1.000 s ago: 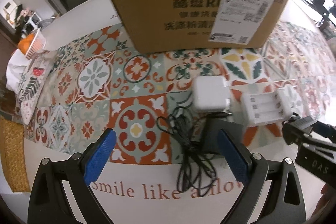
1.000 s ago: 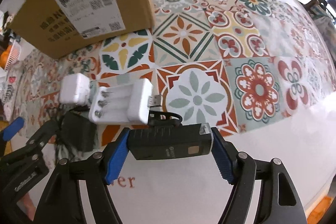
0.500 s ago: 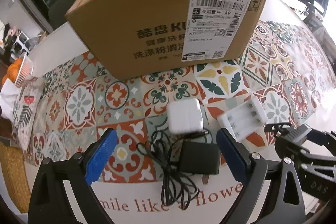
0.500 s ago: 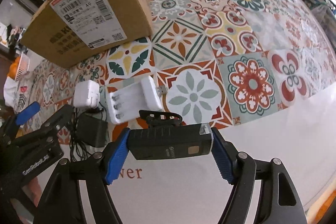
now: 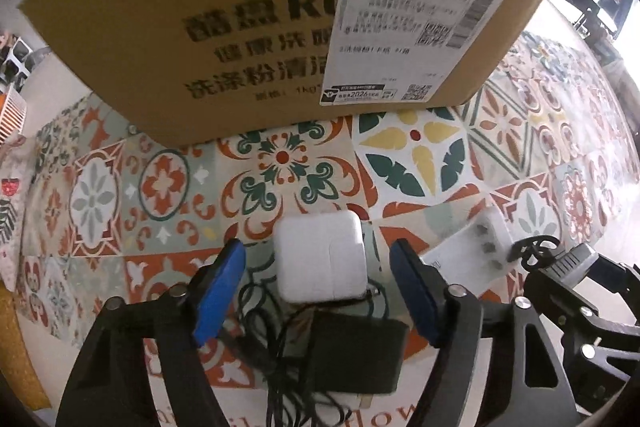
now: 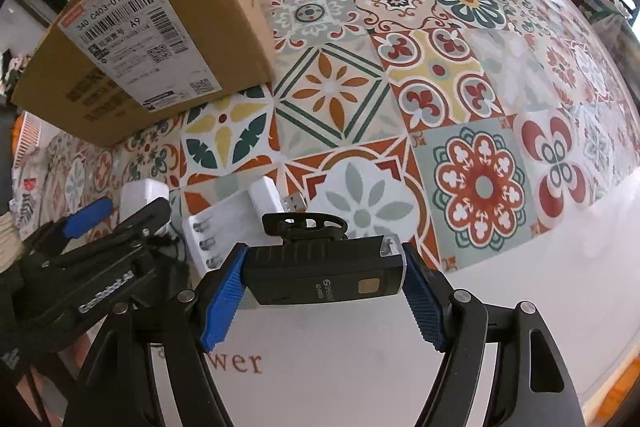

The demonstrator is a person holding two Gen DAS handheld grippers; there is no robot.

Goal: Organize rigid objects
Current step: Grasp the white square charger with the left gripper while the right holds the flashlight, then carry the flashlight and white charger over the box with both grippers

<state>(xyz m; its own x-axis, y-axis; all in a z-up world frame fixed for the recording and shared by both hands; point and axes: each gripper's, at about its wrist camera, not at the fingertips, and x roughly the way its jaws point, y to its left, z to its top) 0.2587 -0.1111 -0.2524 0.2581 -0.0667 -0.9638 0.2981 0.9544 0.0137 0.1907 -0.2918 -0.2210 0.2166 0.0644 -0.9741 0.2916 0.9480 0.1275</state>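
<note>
Here our left gripper (image 5: 320, 291) is closing around the white charger (image 5: 320, 259), pads not yet touching, while our right gripper (image 6: 324, 291) pinches the black light (image 6: 320, 277), likely bound for the cardboard box (image 5: 240, 11).

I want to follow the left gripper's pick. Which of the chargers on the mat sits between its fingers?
The white square adapter: it lies between the closing fingers. The black adapter lies nearer the camera, the white battery charger off to the right.

A patterned tile-print cloth (image 6: 460, 115) covers the white bench (image 6: 380, 367), red lettering at lower centre. A woven mat (image 5: 16, 347) lies at the left edge.
</note>
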